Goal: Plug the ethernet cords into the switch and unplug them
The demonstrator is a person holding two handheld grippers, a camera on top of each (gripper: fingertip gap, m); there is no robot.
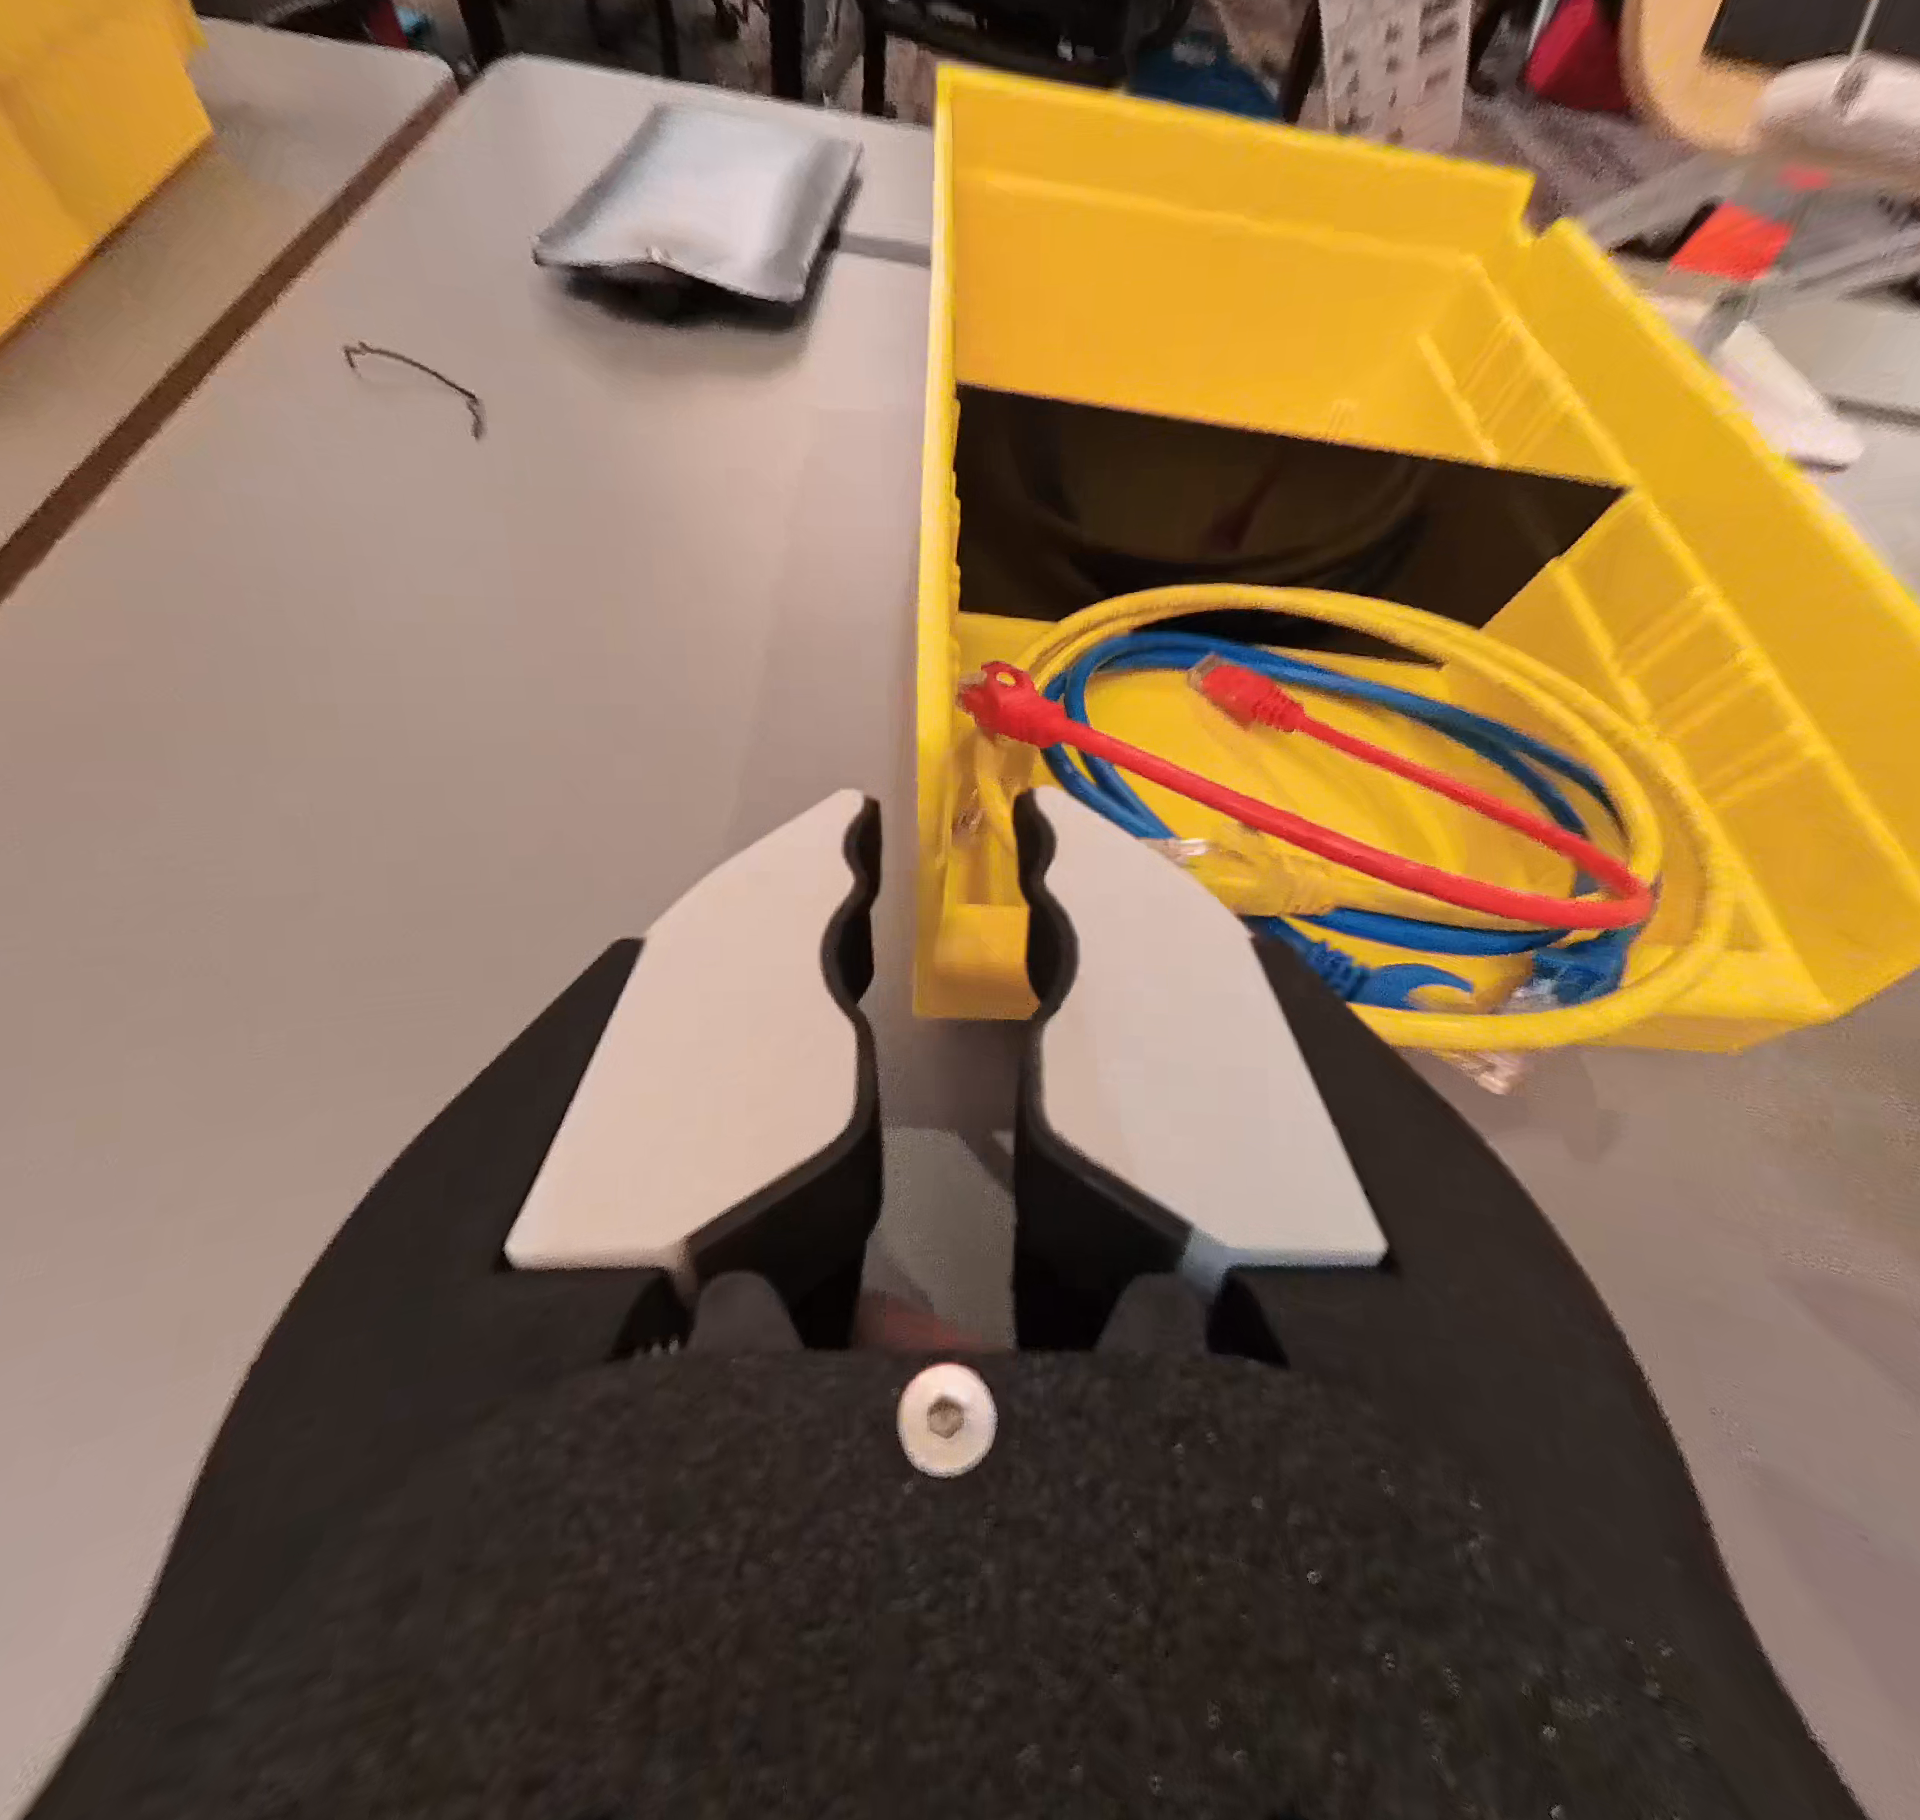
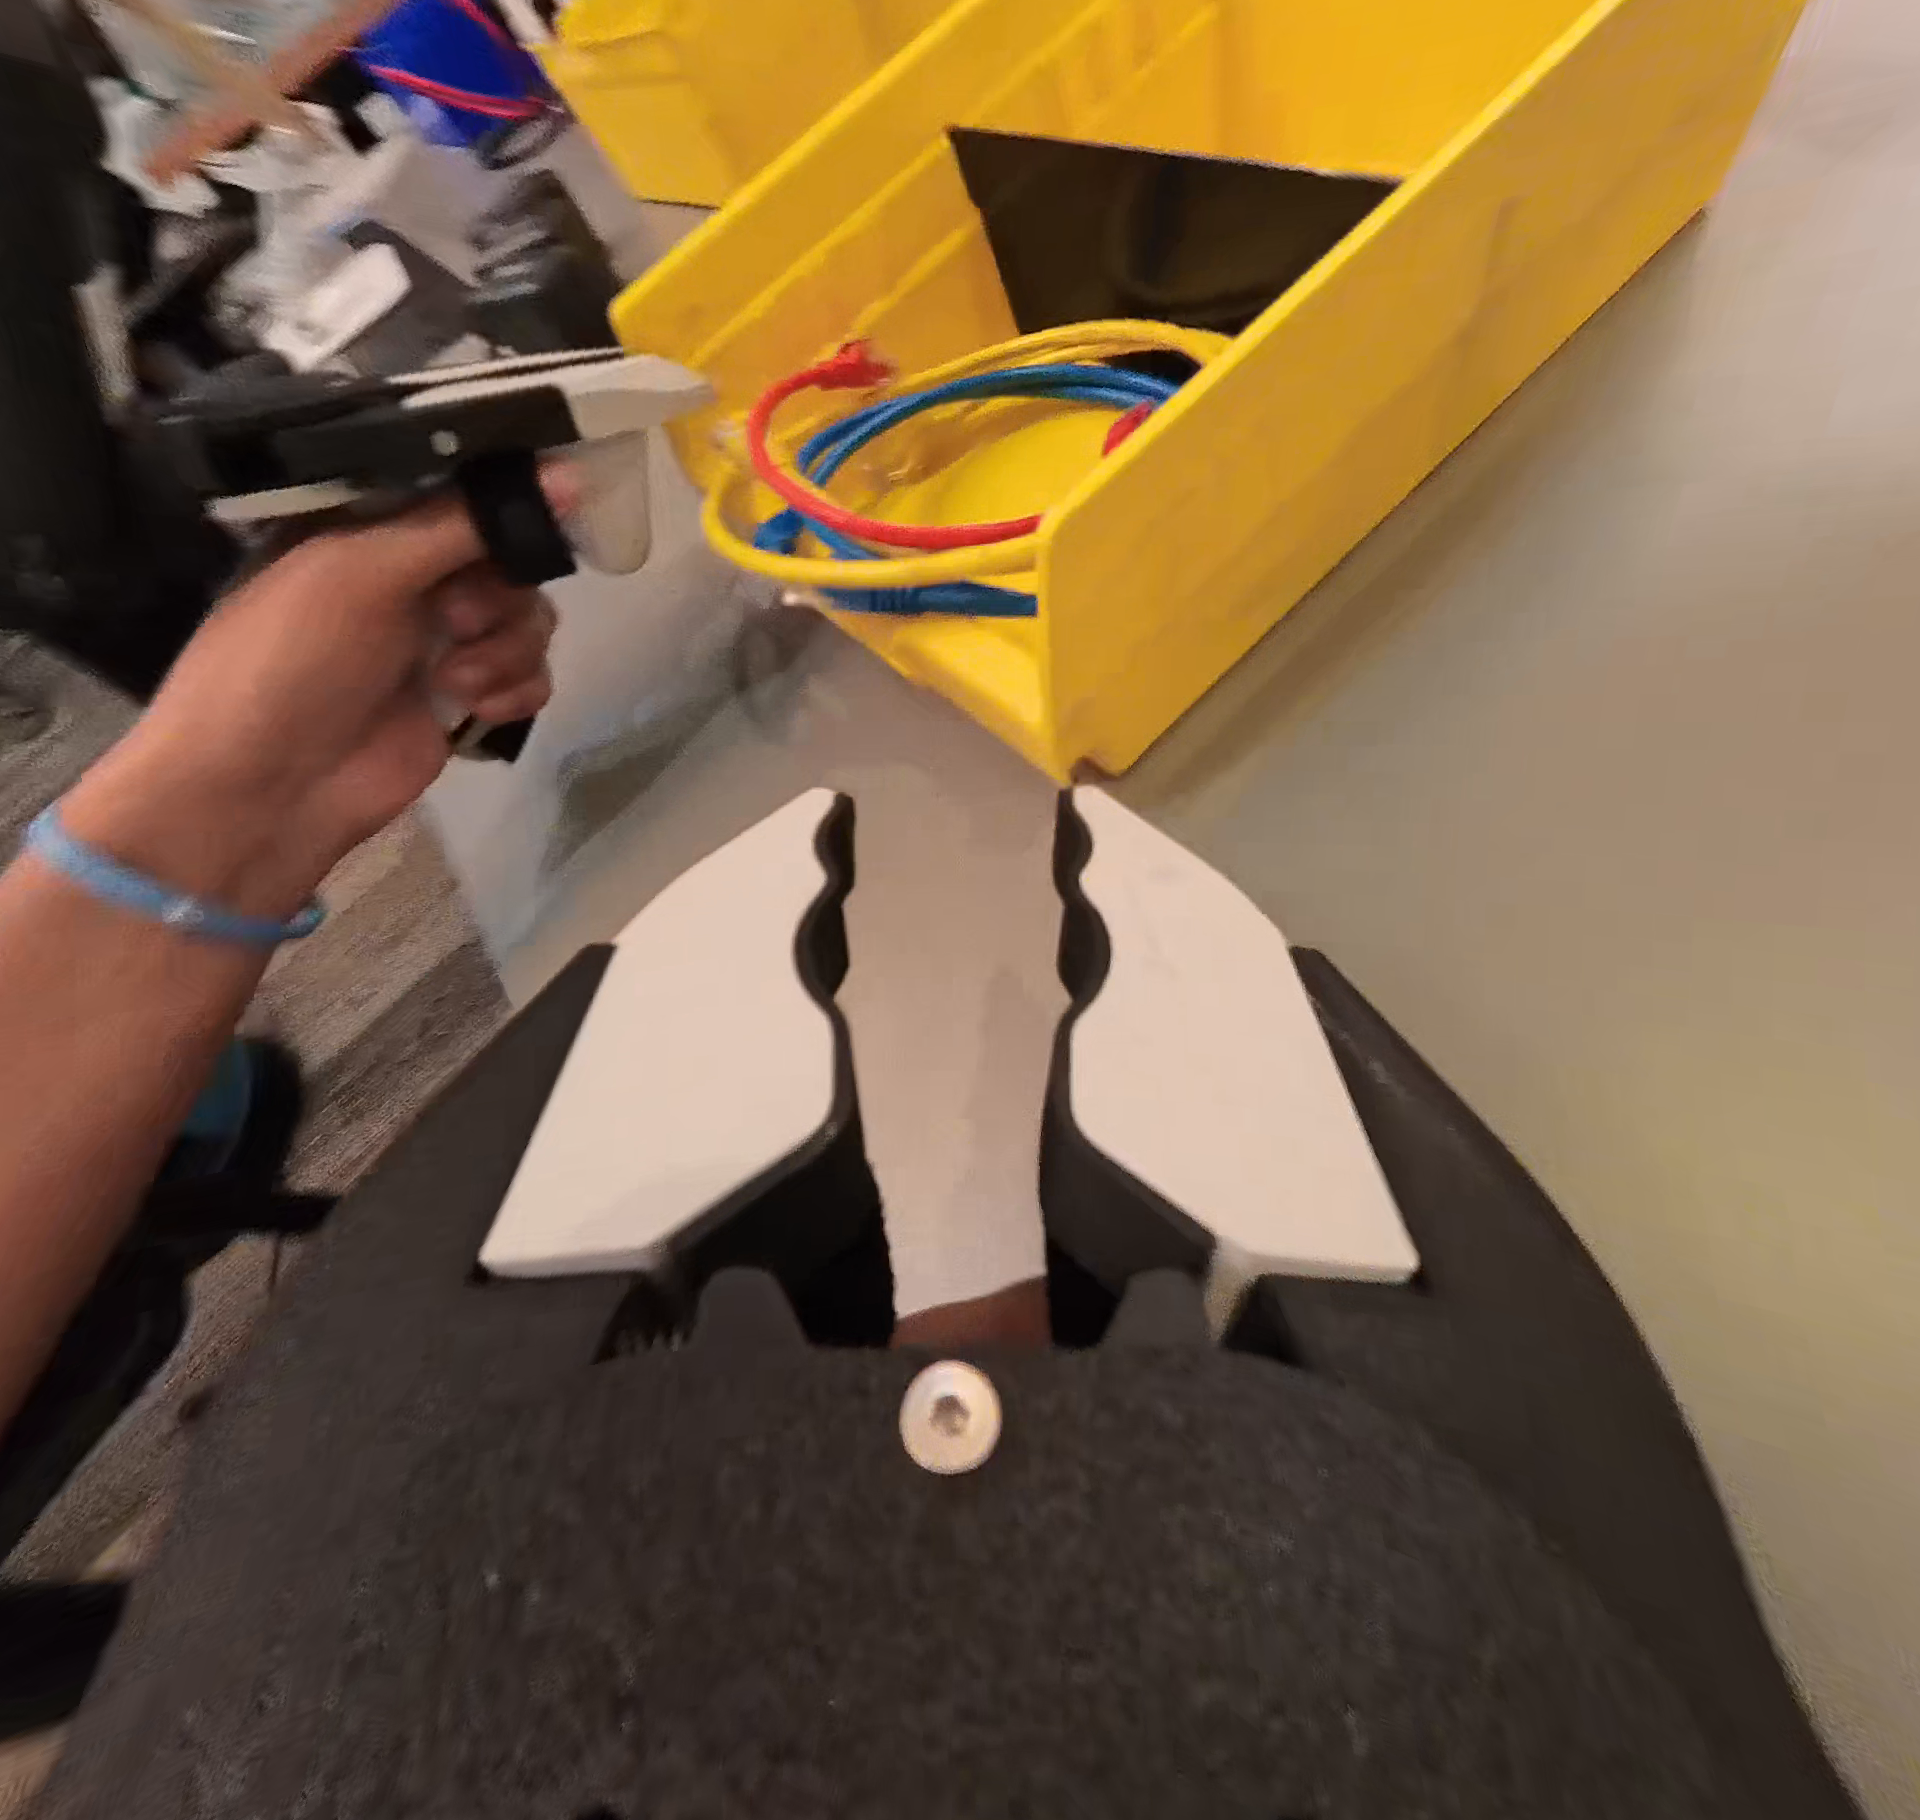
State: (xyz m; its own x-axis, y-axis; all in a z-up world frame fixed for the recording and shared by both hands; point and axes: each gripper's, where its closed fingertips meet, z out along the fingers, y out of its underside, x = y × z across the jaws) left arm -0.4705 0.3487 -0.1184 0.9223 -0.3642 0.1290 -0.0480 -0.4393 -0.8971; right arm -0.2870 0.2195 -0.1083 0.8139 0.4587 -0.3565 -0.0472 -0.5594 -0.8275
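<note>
A yellow bin lies on the grey table and holds coiled ethernet cords: a red cord, a blue cord and a yellow cord. A glossy black block sits deeper in the bin behind them. My left gripper is open and empty, its tips at the bin's front left corner. My right gripper is open and empty, just short of the bin's near corner. The right wrist view shows the red cord, the blue cord and the left gripper held by a hand beside the bin.
A silver pouch and a thin black wire lie on the table left of the bin. More yellow bins stand at the far left and behind. Chairs and clutter stand beyond the table's edge. My hands' fingertips stand some 25 cm from each other.
</note>
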